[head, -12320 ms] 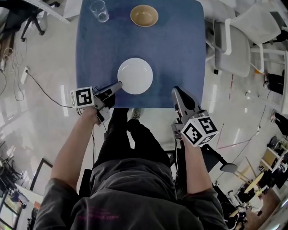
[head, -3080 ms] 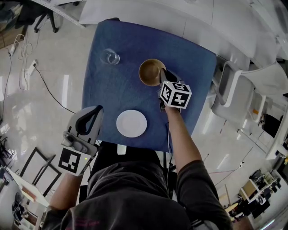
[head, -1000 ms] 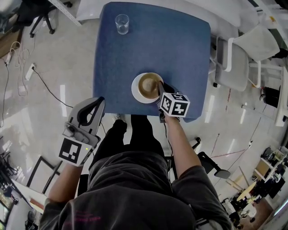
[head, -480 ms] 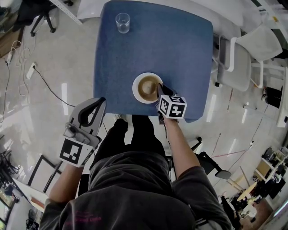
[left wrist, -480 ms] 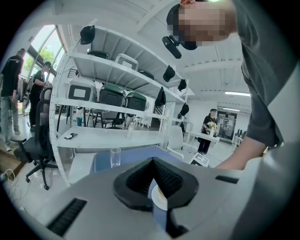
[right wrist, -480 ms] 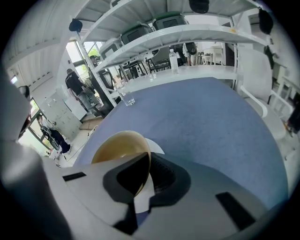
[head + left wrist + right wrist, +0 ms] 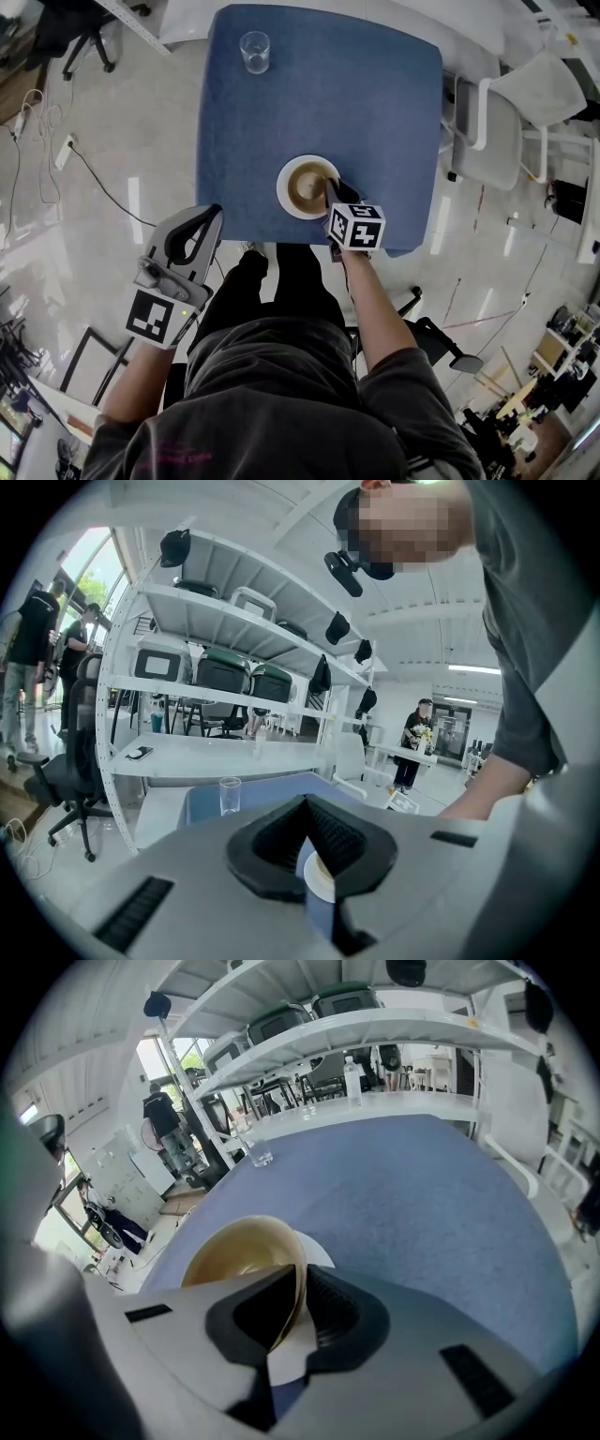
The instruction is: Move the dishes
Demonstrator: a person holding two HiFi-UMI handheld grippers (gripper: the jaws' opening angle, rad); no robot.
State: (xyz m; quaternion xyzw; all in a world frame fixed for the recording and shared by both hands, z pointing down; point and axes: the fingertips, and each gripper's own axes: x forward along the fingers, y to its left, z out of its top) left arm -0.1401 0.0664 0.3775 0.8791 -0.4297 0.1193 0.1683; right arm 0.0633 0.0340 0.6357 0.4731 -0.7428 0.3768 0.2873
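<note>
- As the head view shows it, the right gripper point(image 7: 330, 187) grips the rim of the tan bowl point(image 7: 305, 183), on the side of the plate nearest the person. The bowl sits on the white plate point(image 7: 284, 195) on the blue table point(image 7: 375, 94). The left gripper point(image 7: 208, 216) hangs off the table, down-left of the plate.
- Left gripper view: jaws pressed together, nothing between them; plate visible beyond.
- Right gripper view: jaws clamped on the bowl wall, one pad inside, one outside; bowl looks seated on the plate.
- Judgement: stacking step nearly done. Next: open the right jaws and back off without tipping the bowl. Glass point(image 7: 253, 52), well beyond the plate, untouched.
</note>
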